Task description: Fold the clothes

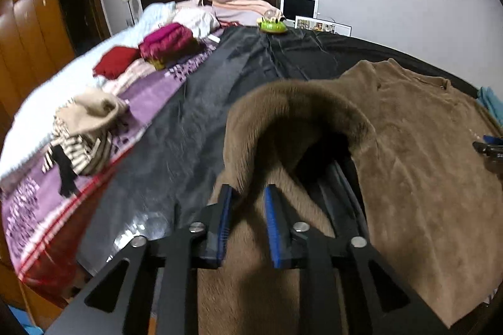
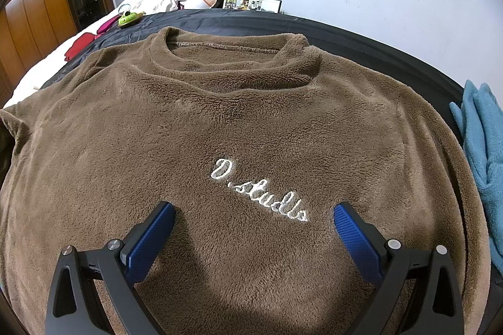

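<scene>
1. the brown fleece sweater [image 2: 239, 127] lies front-up on the black sheet [image 1: 195, 127] on the bed, collar toward the far edge, white script on the chest.
2. my left tool [image 1: 248, 193] has a fold of the sweater's sleeve [image 1: 292, 111] arching up between its blue pads [image 1: 273, 218]. the pads stand a little apart, and i see a gap on the right side, so i judge the fleece is loose between them, not clamped.
3. my right tool [image 2: 254, 212] hangs over the chest with its pads spread wide, holding nothing.
4. risk: with the left pads this slack, the sleeve could slump off short of where the fold should land, leaving a crooked hump. thick, springy fleece would make that worse.
5. risk: if i pull the left tool away at an angle, a pad may drag the pile and tug the body askew, since nothing pins it down.
6. risk: if my right tool presses down off-centre, it may bunch the chest and wrinkle the fold line.
7. the blue cloth [image 2: 484, 146] lies just beside the right edge; a sweep there could catch it into the fold.
8. the clothes pile [image 1: 88, 127] is well apart on the left and should not interfere.
</scene>
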`<state>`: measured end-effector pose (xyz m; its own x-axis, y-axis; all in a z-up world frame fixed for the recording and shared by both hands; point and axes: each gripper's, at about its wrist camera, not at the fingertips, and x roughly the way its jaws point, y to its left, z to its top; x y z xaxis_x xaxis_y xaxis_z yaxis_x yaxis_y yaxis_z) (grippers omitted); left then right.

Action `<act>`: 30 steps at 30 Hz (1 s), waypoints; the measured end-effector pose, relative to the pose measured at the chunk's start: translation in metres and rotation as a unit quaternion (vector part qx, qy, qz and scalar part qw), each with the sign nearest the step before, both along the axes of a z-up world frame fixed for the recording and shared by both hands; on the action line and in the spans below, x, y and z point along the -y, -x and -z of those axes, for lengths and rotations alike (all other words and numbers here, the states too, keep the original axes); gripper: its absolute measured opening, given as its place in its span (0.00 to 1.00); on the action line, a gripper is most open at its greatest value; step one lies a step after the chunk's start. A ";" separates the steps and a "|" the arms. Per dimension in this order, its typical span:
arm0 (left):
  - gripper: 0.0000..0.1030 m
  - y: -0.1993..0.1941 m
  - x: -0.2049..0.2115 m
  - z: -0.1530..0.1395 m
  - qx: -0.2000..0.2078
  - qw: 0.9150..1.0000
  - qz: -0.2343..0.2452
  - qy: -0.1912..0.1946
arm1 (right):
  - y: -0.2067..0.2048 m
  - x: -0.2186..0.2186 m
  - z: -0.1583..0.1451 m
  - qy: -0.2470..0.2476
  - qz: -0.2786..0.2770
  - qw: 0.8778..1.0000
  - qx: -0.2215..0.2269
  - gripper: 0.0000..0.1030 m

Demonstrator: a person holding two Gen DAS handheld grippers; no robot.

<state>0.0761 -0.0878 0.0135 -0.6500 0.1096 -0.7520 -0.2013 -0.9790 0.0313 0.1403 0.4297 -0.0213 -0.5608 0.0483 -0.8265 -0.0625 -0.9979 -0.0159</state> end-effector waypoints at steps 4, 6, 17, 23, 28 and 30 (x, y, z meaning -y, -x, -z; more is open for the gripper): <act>0.36 -0.002 0.007 0.008 0.005 1.000 -0.006 -0.009 | 0.000 0.001 0.000 0.000 0.000 1.000 0.000 0.99; 0.39 0.001 0.011 0.009 0.009 1.000 -0.007 -0.026 | 0.000 0.001 0.000 0.000 0.000 1.000 0.000 0.99; 0.81 0.017 0.030 0.008 0.015 0.991 -0.005 -0.130 | 0.000 0.000 0.000 0.000 0.000 1.000 0.000 0.99; 0.45 0.028 0.014 0.028 0.044 0.995 0.002 -0.092 | 0.000 0.000 0.000 0.001 0.000 1.000 0.000 0.99; 0.24 0.027 0.003 0.012 0.004 0.999 -0.036 0.016 | 0.000 -0.001 0.000 0.001 -0.001 1.000 0.000 0.99; 0.22 0.024 -0.007 -0.002 -0.056 0.990 -0.060 0.114 | 0.000 -0.001 0.000 0.001 -0.001 1.000 0.000 0.99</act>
